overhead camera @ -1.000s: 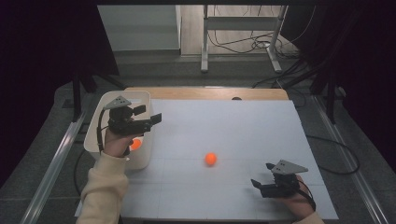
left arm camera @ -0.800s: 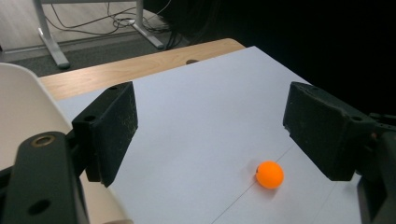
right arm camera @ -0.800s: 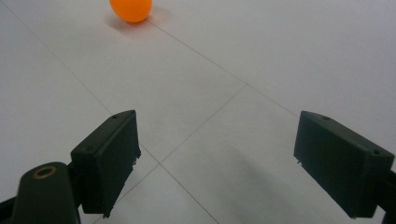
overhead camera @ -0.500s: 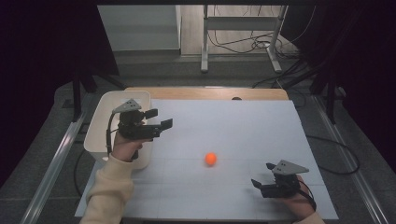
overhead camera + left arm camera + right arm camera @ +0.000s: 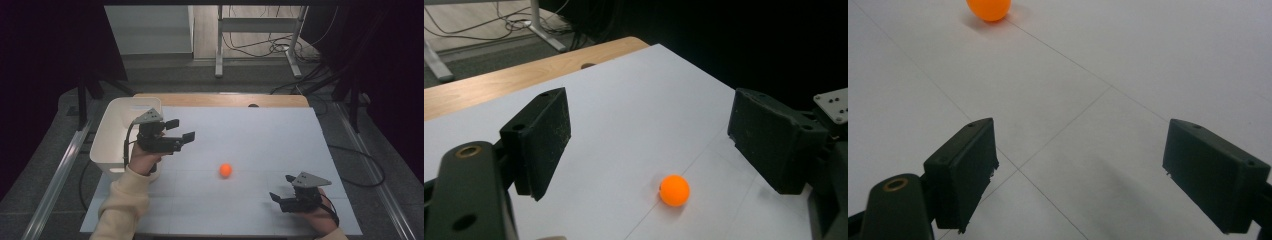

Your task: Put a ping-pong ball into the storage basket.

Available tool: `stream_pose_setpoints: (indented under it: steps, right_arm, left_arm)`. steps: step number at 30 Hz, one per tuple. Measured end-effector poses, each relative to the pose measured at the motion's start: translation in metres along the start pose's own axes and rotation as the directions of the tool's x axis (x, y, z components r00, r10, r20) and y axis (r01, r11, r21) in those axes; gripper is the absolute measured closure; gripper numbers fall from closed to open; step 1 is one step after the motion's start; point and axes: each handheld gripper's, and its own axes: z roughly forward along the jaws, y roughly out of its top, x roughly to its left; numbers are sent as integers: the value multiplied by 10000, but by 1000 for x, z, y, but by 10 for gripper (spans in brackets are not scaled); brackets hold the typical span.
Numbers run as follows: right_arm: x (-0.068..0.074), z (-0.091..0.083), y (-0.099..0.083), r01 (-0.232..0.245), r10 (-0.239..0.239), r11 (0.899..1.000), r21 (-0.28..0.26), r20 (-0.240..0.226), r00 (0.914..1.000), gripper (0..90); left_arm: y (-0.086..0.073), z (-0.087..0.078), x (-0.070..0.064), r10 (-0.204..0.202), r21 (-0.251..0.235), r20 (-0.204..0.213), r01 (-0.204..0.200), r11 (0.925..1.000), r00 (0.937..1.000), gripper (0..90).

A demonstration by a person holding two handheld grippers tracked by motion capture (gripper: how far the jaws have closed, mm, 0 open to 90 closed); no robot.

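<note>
Orange ball lies alone on the white sheet, ahead of and between your left gripper's spread, empty jaws, so this looks like the approach to a pickup. Lower those jaws around it and close. One white bin, two grippers, one ball; your right gripper rests wide open, ball far ahead.

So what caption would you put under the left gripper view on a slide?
Open left gripper aimed at an orange ball lying on the white table.
</note>
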Motion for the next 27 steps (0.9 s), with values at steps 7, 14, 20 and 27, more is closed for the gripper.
stream_pose_setpoints:
  steps: [7,14,20,27]
  right_arm:
    - [-1,-1,0,-12,12,10000,-17,40,10000,146]
    - [0,-1,0,11,-11,10000,26,131,9999,146]
    - [-1,-1,-1,-16,16,10000,-14,38,10000,146]
    - [-1,-1,-1,-35,36,10000,-57,60,10000,146]
  left_arm:
    - [-1,9,-7,197,193,207,-201,9996,9996,180]
    - [-2,19,-16,393,417,409,-410,9983,9984,178]
    - [-4,29,-24,572,669,653,-615,9959,9962,178]
    - [-9,45,-34,657,1027,933,-752,9919,9935,177]
